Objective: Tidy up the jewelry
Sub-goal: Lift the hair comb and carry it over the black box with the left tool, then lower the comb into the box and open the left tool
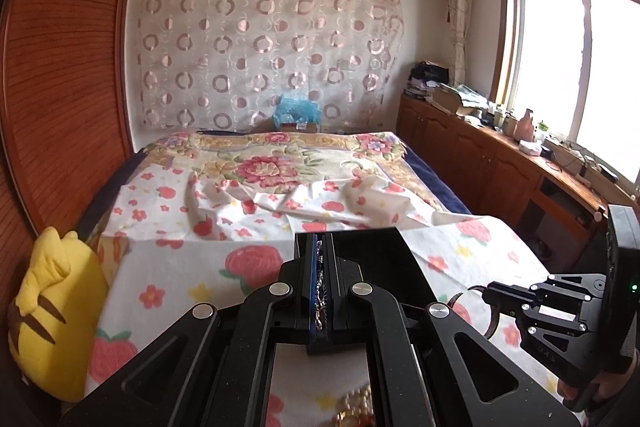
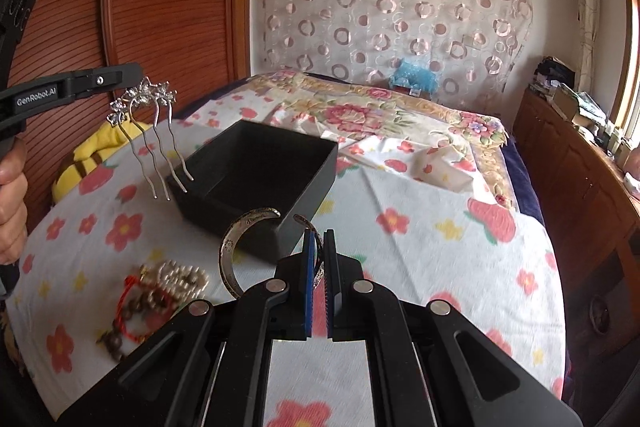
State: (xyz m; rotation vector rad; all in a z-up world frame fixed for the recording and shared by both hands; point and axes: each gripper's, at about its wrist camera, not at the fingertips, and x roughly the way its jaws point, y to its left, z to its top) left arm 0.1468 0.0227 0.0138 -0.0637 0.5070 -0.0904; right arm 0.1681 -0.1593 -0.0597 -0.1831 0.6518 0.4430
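An open black box (image 2: 256, 171) sits on the floral bedsheet (image 2: 420, 267). In the right wrist view my right gripper (image 2: 319, 259) is shut on a silver cuff bracelet (image 2: 230, 255), held just above the box's near corner. My left gripper (image 2: 136, 77) comes in from the upper left, shut on a silver flowered hair comb (image 2: 156, 131) whose prongs hang over the box's left edge. In the left wrist view the left gripper (image 1: 320, 241) pinches the comb's top (image 1: 320, 291) in front of the box (image 1: 368, 251); the right gripper (image 1: 486, 297) is at the right.
A heap of pearls (image 2: 180, 279) and a red-corded bead bracelet (image 2: 136, 311) lies left of the right gripper. A yellow plush (image 1: 52, 307) rests at the bed's left edge by the wooden wardrobe (image 1: 60, 67). Low wooden cabinets (image 1: 500, 163) line the right wall.
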